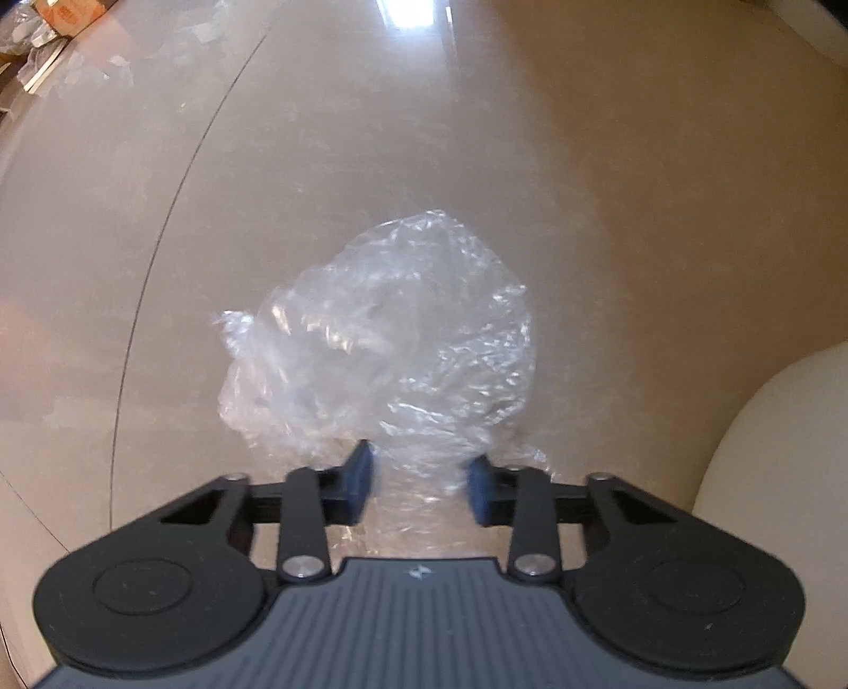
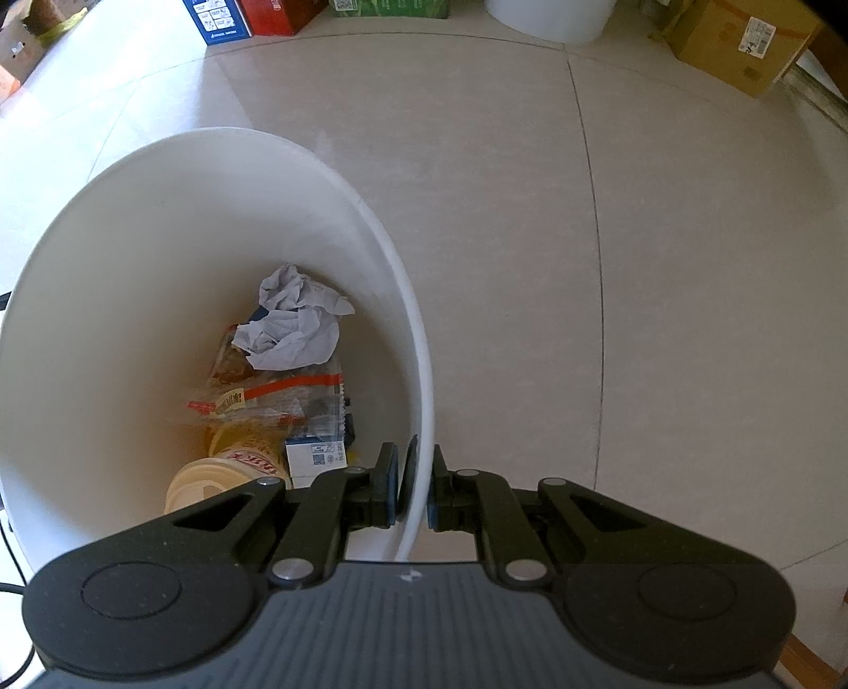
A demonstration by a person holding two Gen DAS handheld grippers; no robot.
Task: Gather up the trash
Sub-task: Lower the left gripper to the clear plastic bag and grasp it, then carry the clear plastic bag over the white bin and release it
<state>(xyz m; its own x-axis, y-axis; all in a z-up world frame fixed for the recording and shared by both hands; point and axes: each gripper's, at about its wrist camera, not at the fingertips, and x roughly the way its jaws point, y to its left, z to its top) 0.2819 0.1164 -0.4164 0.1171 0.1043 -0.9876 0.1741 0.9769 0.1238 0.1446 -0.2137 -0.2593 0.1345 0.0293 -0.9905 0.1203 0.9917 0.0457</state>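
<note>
**Left wrist view: clear plastic between the pads; right one clamped on the bin rim**

Left wrist view looks straight down along the left hand-held gripper (image 1: 421, 490) at the tiled floor (image 1: 609, 222). Its two blue pads (image 1: 359, 487) stand a narrow gap apart with the near end of a crumpled clear plastic wrap (image 1: 381, 339) bunched between them; the film fills the gap, and the pads appear to press on it. Most of the wrap lies on the floor just beyond the fingertips. At the right edge a curved white rim shows, part of the bin (image 1: 779, 450), near the wrap but not touching it. Clutter of boxes and plastic sits far off at the top left corner.

Only the right wrist view shows the inside of the bin. The right hand-held gripper (image 2: 412, 490) is closed tight on the white wall of the bin (image 2: 159, 238), one pad inside and one outside the rim. At the bottom lie a crumpled tissue (image 2: 297, 323), a clear wrapper with a red strip (image 2: 281, 395), a yellow cup (image 2: 244, 458) and a small white box (image 2: 316, 457). Cardboard boxes (image 2: 742, 42) and coloured cartons (image 2: 249, 18) line the far edge of the floor.
</note>
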